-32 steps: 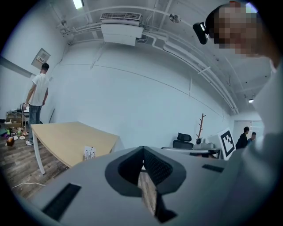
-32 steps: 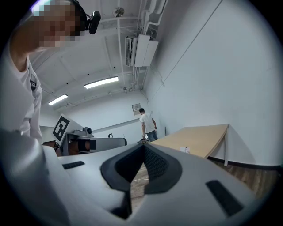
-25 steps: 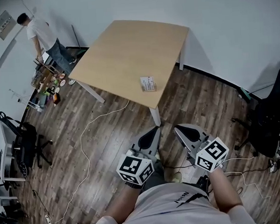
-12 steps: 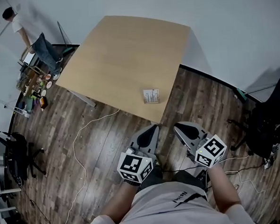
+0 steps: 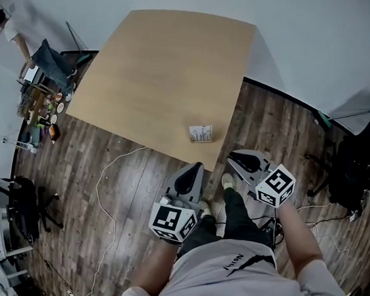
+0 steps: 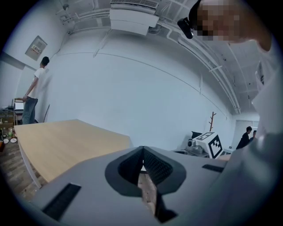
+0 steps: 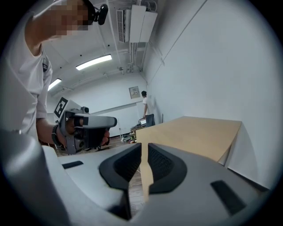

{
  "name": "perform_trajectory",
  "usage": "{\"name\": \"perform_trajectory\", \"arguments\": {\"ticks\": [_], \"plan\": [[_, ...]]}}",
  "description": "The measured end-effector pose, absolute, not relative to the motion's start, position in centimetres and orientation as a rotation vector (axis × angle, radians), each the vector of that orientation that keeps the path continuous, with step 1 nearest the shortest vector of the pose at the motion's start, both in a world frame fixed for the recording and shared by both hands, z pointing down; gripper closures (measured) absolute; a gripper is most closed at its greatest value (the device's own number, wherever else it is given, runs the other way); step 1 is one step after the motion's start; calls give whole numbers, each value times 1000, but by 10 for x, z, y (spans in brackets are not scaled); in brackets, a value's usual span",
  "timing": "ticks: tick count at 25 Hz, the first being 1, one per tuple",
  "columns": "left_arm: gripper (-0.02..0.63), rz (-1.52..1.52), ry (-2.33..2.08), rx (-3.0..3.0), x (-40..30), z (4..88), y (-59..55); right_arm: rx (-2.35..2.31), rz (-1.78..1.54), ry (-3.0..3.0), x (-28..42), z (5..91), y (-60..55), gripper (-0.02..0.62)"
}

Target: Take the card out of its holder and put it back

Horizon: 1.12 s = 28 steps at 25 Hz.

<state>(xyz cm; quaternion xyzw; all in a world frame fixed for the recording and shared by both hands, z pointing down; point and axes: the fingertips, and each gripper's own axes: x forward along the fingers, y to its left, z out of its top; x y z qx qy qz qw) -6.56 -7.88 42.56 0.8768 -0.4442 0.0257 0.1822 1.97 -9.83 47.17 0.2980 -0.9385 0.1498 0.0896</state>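
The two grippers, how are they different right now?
On the left gripper the jaws touch at the tips; on the right gripper they leave a thin slit. In the head view the left gripper leans rightward, the right gripper leftward. The left gripper is held closer to the person's body than the right gripper. Both are empty and hang over the floor, short of the table with the card holder.

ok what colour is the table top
The table top is a plain light wood tan with no pattern, seen best in the head view.
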Motion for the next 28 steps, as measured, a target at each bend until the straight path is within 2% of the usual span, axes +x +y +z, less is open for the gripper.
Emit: {"name": "perform_trajectory", "arguments": {"ticks": [13, 28], "plan": [[594, 138, -1422, 2310, -36, 470, -160, 470, 475, -2694, 23, 597, -197, 520], [594, 201, -1549, 2089, -76, 516, -175, 190, 397, -2648, -36, 663, -222, 503]]}}
